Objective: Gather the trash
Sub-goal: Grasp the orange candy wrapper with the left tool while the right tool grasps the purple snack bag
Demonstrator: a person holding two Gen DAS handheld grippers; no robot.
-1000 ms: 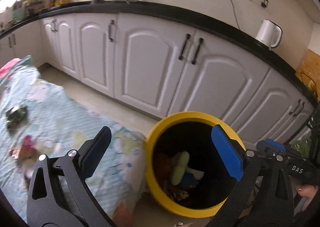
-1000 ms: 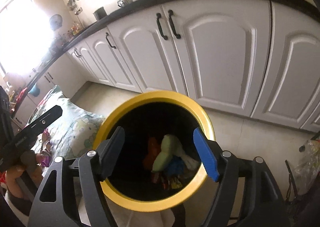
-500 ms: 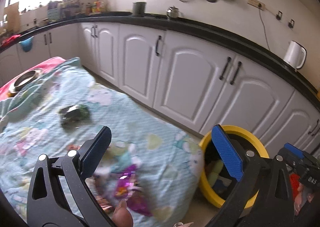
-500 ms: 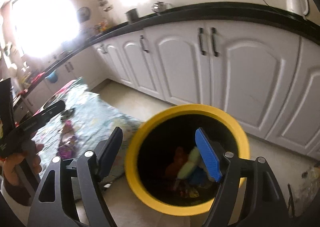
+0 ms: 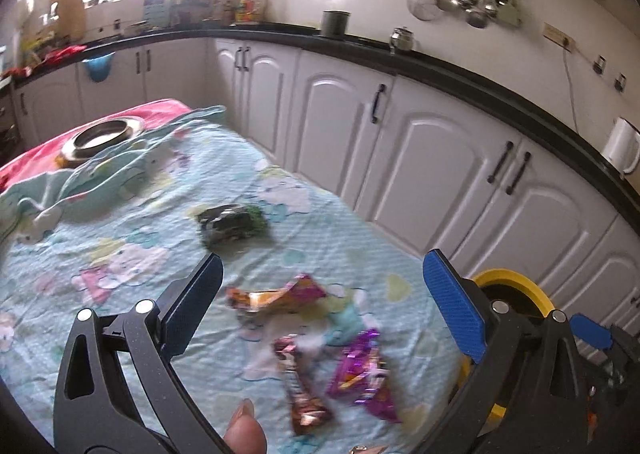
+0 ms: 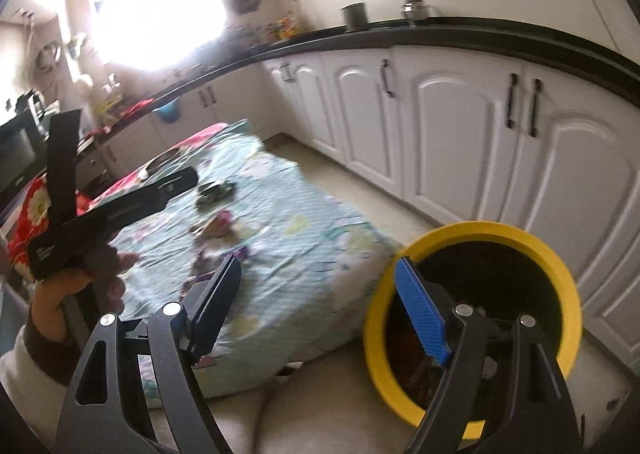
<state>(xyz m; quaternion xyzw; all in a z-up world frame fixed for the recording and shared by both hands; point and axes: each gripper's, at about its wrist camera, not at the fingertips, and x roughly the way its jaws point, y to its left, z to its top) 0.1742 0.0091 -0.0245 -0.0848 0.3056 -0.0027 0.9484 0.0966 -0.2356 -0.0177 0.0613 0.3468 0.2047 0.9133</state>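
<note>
Several crumpled wrappers lie on the table's light blue cloth [image 5: 120, 238]: an orange-pink wrapper [image 5: 276, 294], a brown wrapper [image 5: 300, 386], a purple wrapper [image 5: 364, 370] and, farther off, a dark green packet [image 5: 232, 224]. My left gripper [image 5: 322, 266] hovers open above them, touching none. The yellow bin [image 6: 520, 238] stands on the floor right of the table, trash dimly visible inside. My right gripper [image 6: 318, 266] hangs between the table corner and the bin; its jaws are opening and nothing is between them.
White cabinets [image 5: 440, 182] under a black counter run along the far side, with a strip of floor [image 6: 360, 190] before them. A steel bowl [image 5: 104, 134] sits at the table's far end. A white kettle [image 5: 620, 146] stands on the counter.
Both views have swung left, away from the bin and toward the table. The bin has slid to the right of each view. The wrappers now lie under the left gripper.
</note>
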